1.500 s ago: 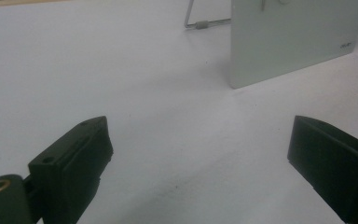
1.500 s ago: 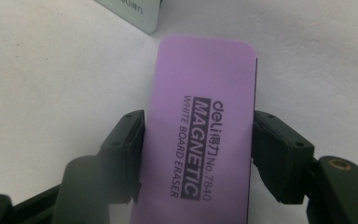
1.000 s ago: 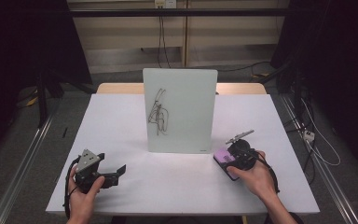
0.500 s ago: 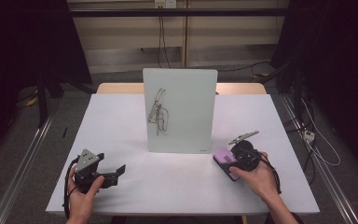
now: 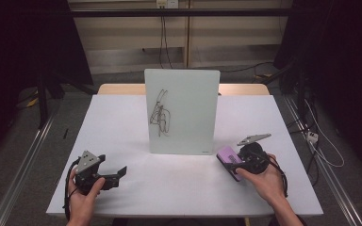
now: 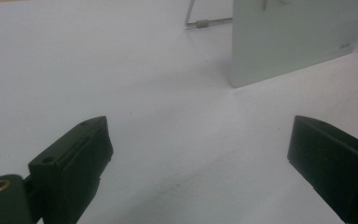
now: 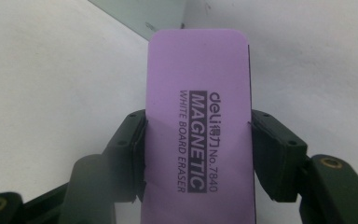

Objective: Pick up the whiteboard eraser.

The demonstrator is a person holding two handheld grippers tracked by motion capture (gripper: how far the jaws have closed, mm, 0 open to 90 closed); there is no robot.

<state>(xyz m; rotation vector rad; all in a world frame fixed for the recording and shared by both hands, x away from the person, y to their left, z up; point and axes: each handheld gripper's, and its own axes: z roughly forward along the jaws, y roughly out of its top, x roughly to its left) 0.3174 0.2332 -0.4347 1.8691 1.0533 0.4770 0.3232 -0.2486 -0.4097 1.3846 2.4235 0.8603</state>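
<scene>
Right tongs (image 7: pixel 198 154) clamp the purple eraser (image 7: pixel 198 126) beside the scribbled whiteboard (image 5: pixel 181 110); left tongs (image 6: pixel 200 163) gape empty.

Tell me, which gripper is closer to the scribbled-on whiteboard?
Right. The right gripper, holding the purple eraser, sits just off the whiteboard's lower right corner. The left gripper rests farther away, toward the table's front left.

A white table (image 5: pixel 122 117) stands on grey floor (image 5: pixel 23 141), dark surroundings.
</scene>
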